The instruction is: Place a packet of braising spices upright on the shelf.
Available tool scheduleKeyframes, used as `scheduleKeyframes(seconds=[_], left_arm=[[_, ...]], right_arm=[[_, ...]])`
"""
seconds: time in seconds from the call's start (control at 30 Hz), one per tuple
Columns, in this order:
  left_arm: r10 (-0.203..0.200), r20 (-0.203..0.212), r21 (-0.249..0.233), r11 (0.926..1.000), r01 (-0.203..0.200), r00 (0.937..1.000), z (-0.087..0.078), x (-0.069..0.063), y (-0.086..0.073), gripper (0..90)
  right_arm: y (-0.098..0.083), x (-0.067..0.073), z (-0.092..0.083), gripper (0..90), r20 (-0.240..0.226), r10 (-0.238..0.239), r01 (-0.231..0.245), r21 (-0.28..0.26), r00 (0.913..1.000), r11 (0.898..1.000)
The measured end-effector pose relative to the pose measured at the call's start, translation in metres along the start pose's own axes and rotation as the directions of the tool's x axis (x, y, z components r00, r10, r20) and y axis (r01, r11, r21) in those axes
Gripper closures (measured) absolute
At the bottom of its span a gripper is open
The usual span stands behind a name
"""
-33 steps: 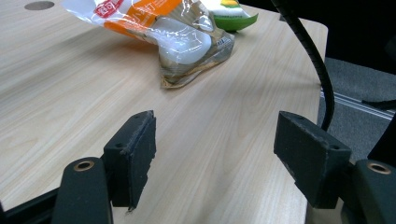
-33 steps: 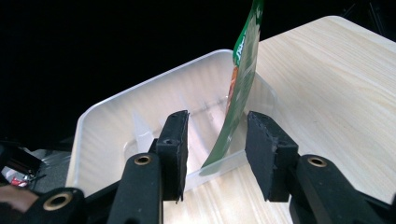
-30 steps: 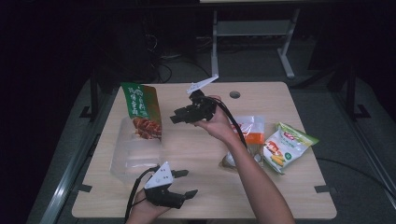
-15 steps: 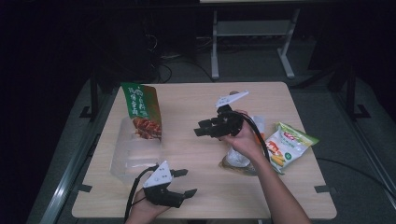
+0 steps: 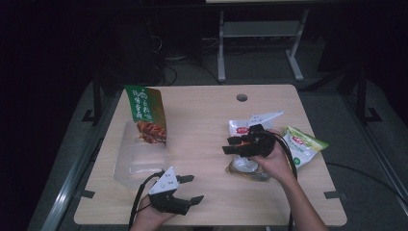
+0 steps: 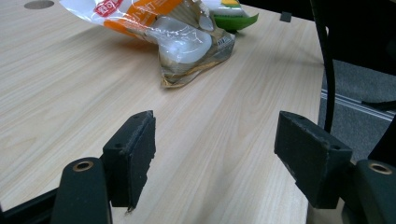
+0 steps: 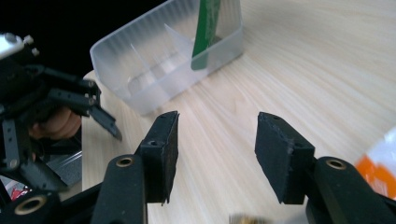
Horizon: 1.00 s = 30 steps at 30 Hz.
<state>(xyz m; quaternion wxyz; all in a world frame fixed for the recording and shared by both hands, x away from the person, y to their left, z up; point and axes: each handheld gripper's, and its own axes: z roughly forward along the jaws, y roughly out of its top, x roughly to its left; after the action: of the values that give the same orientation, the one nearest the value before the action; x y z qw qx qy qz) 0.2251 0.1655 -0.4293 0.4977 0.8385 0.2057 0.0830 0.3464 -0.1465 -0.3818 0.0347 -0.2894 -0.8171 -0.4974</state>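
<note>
Your left gripper point(image 5: 188, 188) rests low at the near edge of the table point(image 5: 202, 120), its jaws spread wide with nothing between them, pointing toward the right-hand bags. Your right gripper point(image 5: 233, 145) hovers over a clear bag point(image 5: 248, 166) right of centre, jaws parted and empty, aimed left toward the tub point(image 7: 154, 70). That clear plastic tub sits at the table's left; a green snack bag point(image 5: 146, 115) stands upright in its far end. A green-and-white bag point(image 5: 303, 144) lies just right of your right hand point(image 5: 274, 161).
</note>
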Motion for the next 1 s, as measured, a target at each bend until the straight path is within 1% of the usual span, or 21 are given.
scheduleKeyframes(seconds=[0.03,0.1,0.17,0.2,0.23,0.4,0.47,0.53,0.6,0.63,0.67,0.7,0.73,0.77,0.83,0.87,0.9,0.93,0.97,1.0], left_arm=[[0.002,-0.001,0.001,1.0000,-0.002,1.0000,0.000,0.000,0.000,29.0],[0.009,-0.004,0.003,1.0000,-0.009,1.0000,-0.001,0.000,0.000,29.1],[0.001,-0.008,0.000,1.0000,-0.001,1.0000,-0.002,0.001,-0.001,29.2],[0.001,-0.008,0.000,1.0000,-0.001,1.0000,-0.002,0.001,-0.001,29.2],[0.000,-0.009,0.001,1.0000,0.000,1.0000,-0.002,0.002,-0.001,29.2],[-0.008,-0.007,0.003,1.0000,0.008,0.9999,-0.002,0.002,-0.002,29.2],[0.001,-0.005,0.008,1.0000,-0.001,1.0000,0.000,0.001,-0.002,29.2],[0.002,-0.002,0.010,0.9999,-0.002,1.0000,0.000,0.001,-0.002,29.3],[0.000,0.001,0.009,1.0000,0.000,1.0000,0.000,0.002,-0.002,29.4],[0.001,-0.001,0.011,0.9999,-0.001,1.0000,0.000,0.002,-0.002,29.5],[0.002,-0.002,0.012,0.9999,-0.002,1.0000,0.000,0.002,-0.002,29.5],[0.002,-0.002,0.012,0.9999,-0.002,1.0000,0.000,0.002,-0.002,29.5],[0.000,-0.001,0.012,0.9999,0.000,1.0000,0.000,0.002,-0.002,29.5],[-0.003,-0.002,0.013,0.9999,0.003,1.0000,0.000,0.002,-0.002,29.5],[-0.010,-0.002,0.011,0.9999,0.010,0.9999,0.000,0.002,-0.002,29.5],[-0.009,-0.001,0.013,0.9999,0.009,1.0000,0.000,0.002,-0.002,29.5],[-0.006,-0.001,0.014,0.9999,0.006,1.0000,-0.001,0.002,-0.003,29.7],[-0.006,-0.001,0.014,0.9999,0.006,1.0000,-0.001,0.002,-0.003,29.7],[-0.008,0.003,0.013,0.9999,0.008,1.0000,-0.001,0.002,-0.003,29.7],[-0.008,0.003,0.012,0.9999,0.008,1.0000,-0.002,0.002,-0.003,29.7]], right_arm=[[-0.005,0.000,-0.002,47.8,-0.004,0.008,-0.008,0.000,1.0000,1.000],[-0.016,0.002,-0.006,47.3,0.007,0.019,-0.019,0.010,0.9998,1.000],[-0.023,0.003,-0.009,46.7,0.023,0.018,-0.019,0.025,0.9996,1.000],[-0.023,0.003,-0.009,46.7,0.023,0.018,-0.019,0.025,0.9996,1.000],[-0.031,0.004,-0.012,46.4,0.024,0.026,-0.027,0.023,0.9994,0.999],[-0.045,0.005,-0.017,45.8,0.064,0.028,-0.030,0.035,0.9975,0.999],[-0.051,0.004,-0.021,45.4,0.079,0.031,-0.034,0.040,0.9964,0.999],[-0.055,0.003,-0.025,45.5,0.091,0.043,-0.047,0.042,0.9949,0.998],[-0.058,0.001,-0.030,45.4,0.104,0.046,-0.050,0.035,0.9935,0.998],[-0.059,0.000,-0.033,45.3,0.105,0.056,-0.059,0.029,0.9929,0.998],[-0.061,-0.002,-0.036,45.3,0.117,0.049,-0.051,0.021,0.9920,0.998],[-0.063,-0.002,-0.039,45.2,0.128,0.063,-0.065,0.017,0.9897,0.998],[-0.063,-0.002,-0.039,45.2,0.128,0.063,-0.065,0.017,0.9897,0.998],[-0.064,-0.004,-0.042,45.0,0.141,0.064,-0.066,0.009,0.9879,0.998],[-0.070,-0.010,-0.050,44.3,0.181,0.087,-0.089,0.002,0.9797,0.996],[-0.070,-0.010,-0.050,44.3,0.181,0.087,-0.089,0.002,0.9797,0.996],[-0.073,-0.015,-0.054,43.9,0.207,0.099,-0.102,0.004,0.9732,0.995],[-0.073,-0.015,-0.054,43.9,0.207,0.099,-0.102,0.004,0.9732,0.995],[-0.076,-0.019,-0.057,43.5,0.230,0.111,-0.115,0.005,0.9669,0.993],[-0.076,-0.019,-0.057,43.5,0.230,0.111,-0.115,0.005,0.9669,0.993]])
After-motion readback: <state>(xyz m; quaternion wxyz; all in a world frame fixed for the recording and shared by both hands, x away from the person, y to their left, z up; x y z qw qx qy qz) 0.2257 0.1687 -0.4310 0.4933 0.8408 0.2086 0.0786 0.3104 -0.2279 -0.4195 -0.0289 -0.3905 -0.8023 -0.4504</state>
